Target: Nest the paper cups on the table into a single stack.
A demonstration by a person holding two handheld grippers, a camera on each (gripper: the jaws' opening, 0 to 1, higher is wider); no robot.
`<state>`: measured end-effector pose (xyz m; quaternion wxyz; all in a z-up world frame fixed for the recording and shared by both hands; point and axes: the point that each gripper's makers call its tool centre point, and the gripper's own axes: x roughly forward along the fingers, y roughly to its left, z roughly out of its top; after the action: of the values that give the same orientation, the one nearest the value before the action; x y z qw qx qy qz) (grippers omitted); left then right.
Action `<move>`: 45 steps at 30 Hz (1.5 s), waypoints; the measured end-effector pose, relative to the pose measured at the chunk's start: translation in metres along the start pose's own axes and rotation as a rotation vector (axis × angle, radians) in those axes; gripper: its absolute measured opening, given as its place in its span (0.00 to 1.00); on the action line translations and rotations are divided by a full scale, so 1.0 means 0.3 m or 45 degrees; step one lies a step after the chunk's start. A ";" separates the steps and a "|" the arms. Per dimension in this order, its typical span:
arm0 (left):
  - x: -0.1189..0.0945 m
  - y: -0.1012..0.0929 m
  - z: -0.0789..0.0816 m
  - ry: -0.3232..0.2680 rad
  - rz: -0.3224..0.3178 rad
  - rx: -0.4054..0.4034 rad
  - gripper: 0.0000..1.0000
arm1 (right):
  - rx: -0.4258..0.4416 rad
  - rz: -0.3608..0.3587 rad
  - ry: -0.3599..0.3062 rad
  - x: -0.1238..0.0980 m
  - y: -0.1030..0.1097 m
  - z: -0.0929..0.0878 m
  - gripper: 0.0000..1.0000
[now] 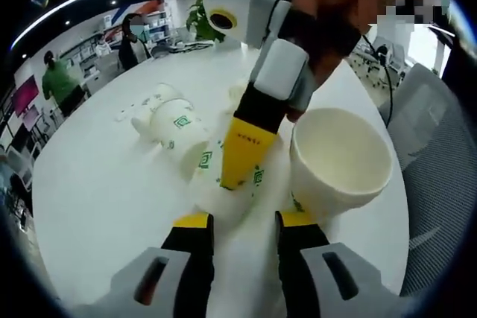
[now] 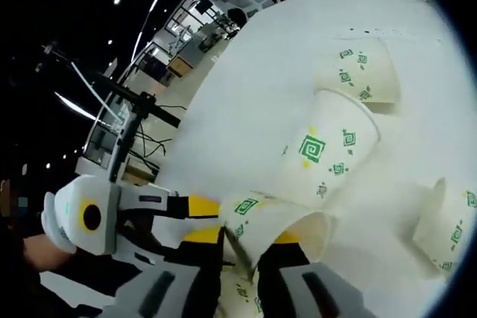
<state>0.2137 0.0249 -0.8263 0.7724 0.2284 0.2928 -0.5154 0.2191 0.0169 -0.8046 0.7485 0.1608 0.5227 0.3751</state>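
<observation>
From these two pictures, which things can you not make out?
- Left gripper view: the right gripper hides whether its jaws grip a cup.
- Right gripper view: the lowest cup covers what this gripper's jaws hold; the cup on the right is cut by the edge.

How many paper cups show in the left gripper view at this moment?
4, possibly more hidden. One upright open cup at right; one cup under the right gripper; two lying cups farther back on the table.
</observation>
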 end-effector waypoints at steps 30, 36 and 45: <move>-0.116 0.051 -0.037 -0.065 0.133 -0.192 0.40 | -0.130 0.018 0.033 -0.056 0.048 -0.013 0.00; -0.148 0.049 -0.046 -0.111 0.170 -0.287 0.42 | -0.144 0.007 0.027 -0.073 0.055 -0.011 0.00; -0.194 0.024 -0.043 -0.157 0.203 -0.345 0.47 | -0.176 -0.009 0.023 -0.104 0.062 -0.012 0.00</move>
<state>0.2002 0.0747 -0.7953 0.8509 0.1125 0.2928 -0.4213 0.2032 0.0060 -0.7737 0.7545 0.1034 0.5028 0.4091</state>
